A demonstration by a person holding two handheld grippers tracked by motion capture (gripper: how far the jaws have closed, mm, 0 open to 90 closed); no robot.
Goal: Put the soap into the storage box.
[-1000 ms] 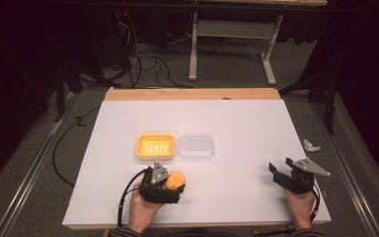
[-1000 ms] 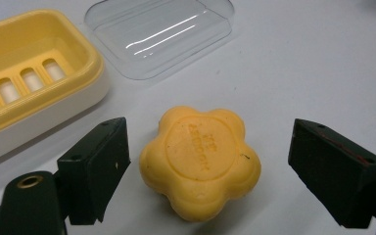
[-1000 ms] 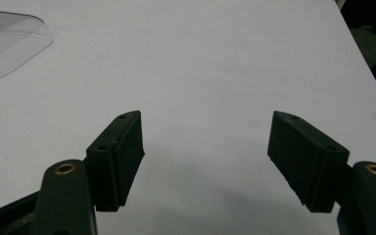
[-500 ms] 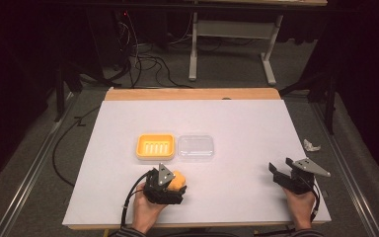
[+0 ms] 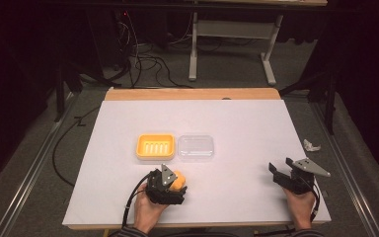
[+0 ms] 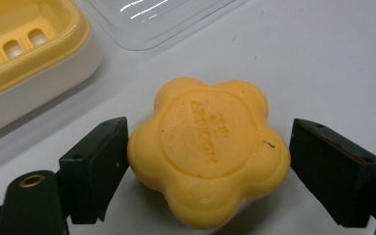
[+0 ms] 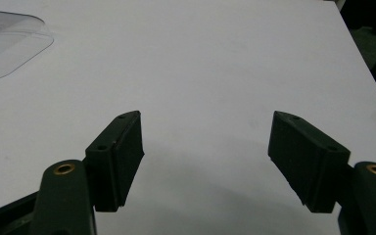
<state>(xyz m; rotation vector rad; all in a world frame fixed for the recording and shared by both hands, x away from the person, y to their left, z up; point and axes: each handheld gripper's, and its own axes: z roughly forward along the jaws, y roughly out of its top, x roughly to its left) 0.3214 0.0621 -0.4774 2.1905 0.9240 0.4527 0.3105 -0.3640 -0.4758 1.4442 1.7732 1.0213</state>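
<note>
Down near the table's front edge lies the flower-shaped yellow soap (image 6: 209, 149), flat on the white table cover (image 5: 237, 113), between the jaws of the left gripper (image 6: 209, 166); one jaw touches or nearly touches its side, the other stands just clear, so the jaws are parted and not clamped on it; just beyond it sits the yellow soap dish (image 5: 155, 146), with the clear lid (image 5: 196, 146) beside that; well apart, the right gripper (image 7: 205, 156) has its jaws spread wide over bare cover, holding nothing.
</note>
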